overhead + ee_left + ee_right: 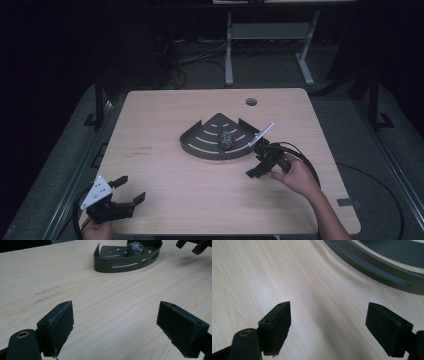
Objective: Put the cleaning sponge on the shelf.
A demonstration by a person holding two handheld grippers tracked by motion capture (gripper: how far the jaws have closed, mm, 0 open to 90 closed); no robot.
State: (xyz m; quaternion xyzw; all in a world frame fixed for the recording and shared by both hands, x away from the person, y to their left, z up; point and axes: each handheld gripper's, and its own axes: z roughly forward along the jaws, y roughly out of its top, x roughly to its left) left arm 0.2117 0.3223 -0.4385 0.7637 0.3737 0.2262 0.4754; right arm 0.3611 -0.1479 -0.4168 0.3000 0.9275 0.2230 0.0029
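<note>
A dark grey, fan-shaped metal corner tray with slotted floor and low walls [200, 145] sits on the pale wooden table [165, 200], a little right of its middle, its curved wall turned toward the person. Inside it, near that curved wall, lies a small ball of dark steel wire scouring wool [226, 139], also seen in the left gripper view [135, 249] resting against the inner side of the slotted wall [117, 265]. Just beside the tray's right end, the right gripper [256, 161] is held in the person's right hand [295, 175], close to the tray's curved wall but not touching it; its two black jaws stand wide apart with only bare tabletop between them, the tray's rim [374, 270] just ahead. Well apart, at the near left corner of the table, the left gripper [129, 190] rests low, jaws likewise spread with nothing between them.
</note>
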